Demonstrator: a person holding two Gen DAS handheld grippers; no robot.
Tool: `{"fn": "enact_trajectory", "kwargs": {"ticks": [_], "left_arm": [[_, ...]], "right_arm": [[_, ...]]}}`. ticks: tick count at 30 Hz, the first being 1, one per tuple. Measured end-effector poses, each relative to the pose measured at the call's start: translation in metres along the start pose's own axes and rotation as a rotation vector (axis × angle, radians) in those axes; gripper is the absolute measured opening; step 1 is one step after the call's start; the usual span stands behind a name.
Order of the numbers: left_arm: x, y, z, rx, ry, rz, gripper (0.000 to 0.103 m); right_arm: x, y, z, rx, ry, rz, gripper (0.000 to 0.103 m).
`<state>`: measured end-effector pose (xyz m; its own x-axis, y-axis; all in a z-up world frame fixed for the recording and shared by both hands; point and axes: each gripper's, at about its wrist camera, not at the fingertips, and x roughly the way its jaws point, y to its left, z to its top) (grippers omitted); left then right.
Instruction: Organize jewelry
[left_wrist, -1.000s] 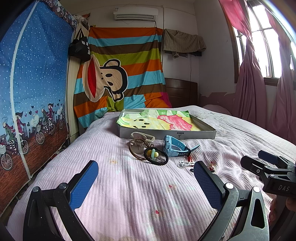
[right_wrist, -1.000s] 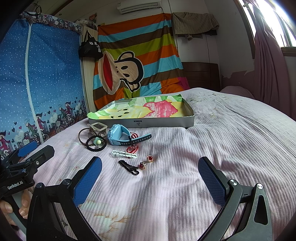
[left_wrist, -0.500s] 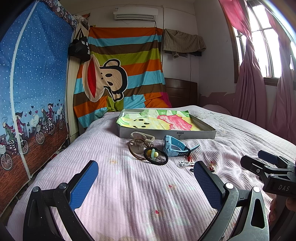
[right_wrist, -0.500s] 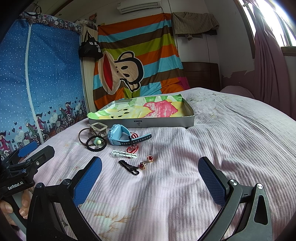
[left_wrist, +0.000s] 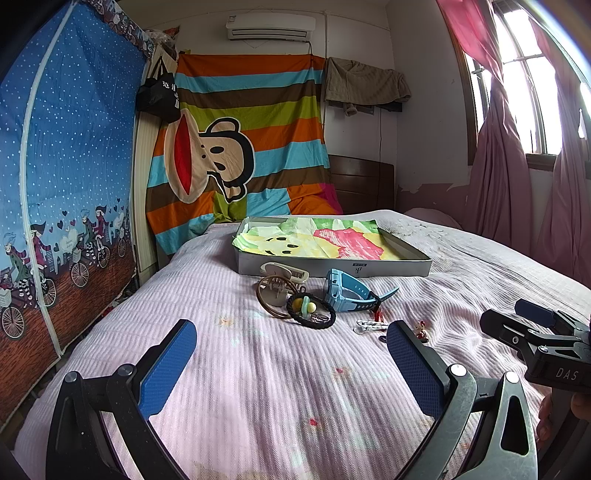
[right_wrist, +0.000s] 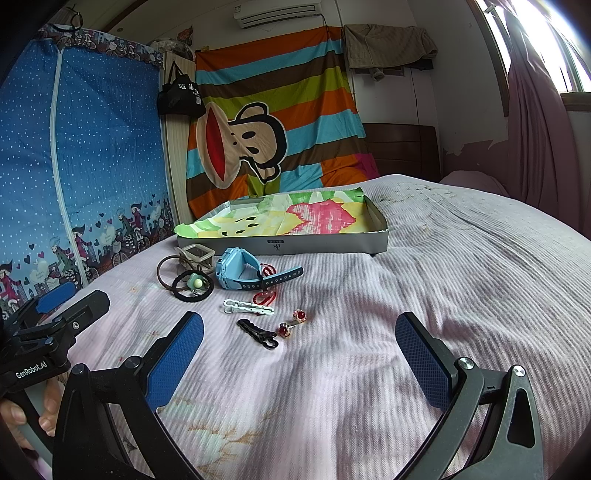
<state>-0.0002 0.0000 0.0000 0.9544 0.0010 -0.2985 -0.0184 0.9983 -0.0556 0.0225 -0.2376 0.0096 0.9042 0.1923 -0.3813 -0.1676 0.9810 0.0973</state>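
A shallow grey box (right_wrist: 332, 243) lined with bright paper lies on the pink bed. In front of it sit a blue watch (right_wrist: 243, 271), a black hair tie with a green charm (right_wrist: 192, 284), a brown ring (left_wrist: 271, 299), a beige claw clip (right_wrist: 197, 254), a white clip (right_wrist: 247, 306), a black clip (right_wrist: 258, 332), red earrings (right_wrist: 291, 323) and a red bead string (right_wrist: 266, 293). My left gripper (left_wrist: 291, 356) hovers open short of the pile. Over the bedspread right of the clips, my right gripper (right_wrist: 299, 350) is open too, with nothing held.
A blue printed wardrobe (left_wrist: 62, 177) stands at the bed's left edge. A striped monkey cloth (left_wrist: 240, 147) hangs behind the box. Pink curtains (left_wrist: 517, 177) and a window are on the right. A hand (right_wrist: 22, 413) holds the left gripper's handle.
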Motion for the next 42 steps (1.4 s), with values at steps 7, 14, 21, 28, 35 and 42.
{"fn": "enact_trajectory", "kwargs": {"ticks": [7, 14, 21, 28, 35, 42], "left_arm": [[0.000, 0.000, 0.000, 0.000, 0.001, 0.000, 0.103], [0.000, 0.000, 0.000, 0.000, 0.001, 0.000, 0.103], [0.000, 0.000, 0.000, -0.003, -0.001, 0.004, 0.103], [0.003, 0.006, 0.001, -0.032, 0.019, 0.002, 0.103], [0.016, 0.004, 0.008, -0.013, 0.067, -0.013, 0.103], [0.042, 0.011, 0.016, -0.053, 0.174, -0.067, 0.103]], "right_arm": [[0.000, 0.000, 0.000, 0.001, 0.000, 0.000, 0.102], [0.001, 0.000, 0.000, 0.001, 0.000, -0.001, 0.102], [0.001, 0.000, 0.001, 0.003, 0.008, -0.005, 0.102], [0.014, -0.006, 0.003, 0.028, 0.043, 0.014, 0.102], [0.027, -0.012, 0.010, 0.049, 0.083, 0.033, 0.102], [0.048, -0.010, 0.017, 0.045, 0.122, 0.058, 0.078]]}}
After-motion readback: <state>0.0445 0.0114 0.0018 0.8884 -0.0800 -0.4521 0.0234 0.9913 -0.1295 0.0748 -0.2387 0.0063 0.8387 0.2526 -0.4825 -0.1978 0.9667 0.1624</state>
